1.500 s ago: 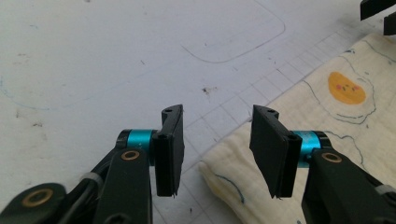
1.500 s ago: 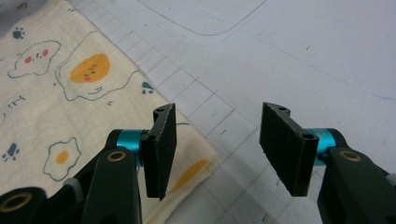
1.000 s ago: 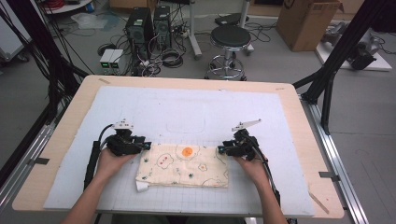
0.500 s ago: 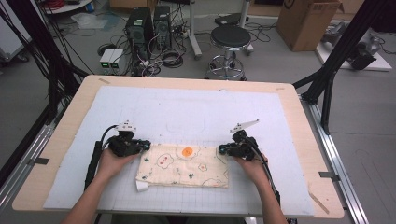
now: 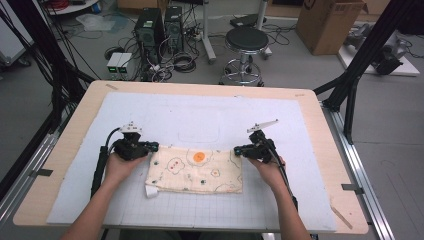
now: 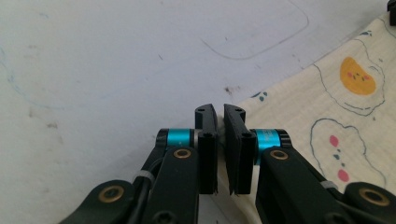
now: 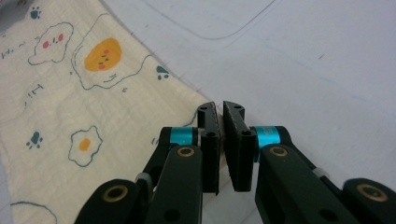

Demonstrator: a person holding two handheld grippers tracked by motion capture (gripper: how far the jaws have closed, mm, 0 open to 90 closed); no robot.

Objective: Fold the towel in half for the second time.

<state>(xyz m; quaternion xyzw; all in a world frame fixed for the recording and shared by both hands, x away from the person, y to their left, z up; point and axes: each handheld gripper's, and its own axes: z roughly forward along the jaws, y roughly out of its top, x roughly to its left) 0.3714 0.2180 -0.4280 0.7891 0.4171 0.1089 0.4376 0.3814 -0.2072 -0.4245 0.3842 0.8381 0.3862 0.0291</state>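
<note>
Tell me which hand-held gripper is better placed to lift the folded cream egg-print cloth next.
Neither alone: the left hand-held gripper and right hand-held gripper have each just closed on a far corner of the folded cream egg-print cloth, so probably both lift together.

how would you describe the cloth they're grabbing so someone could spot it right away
On the wooden table lies a white mat; near its front edge, between the left gripper and the right gripper, is the folded cloth. It is cream, printed with fried eggs and small paw prints, the only patterned thing on the plain mat.
</note>
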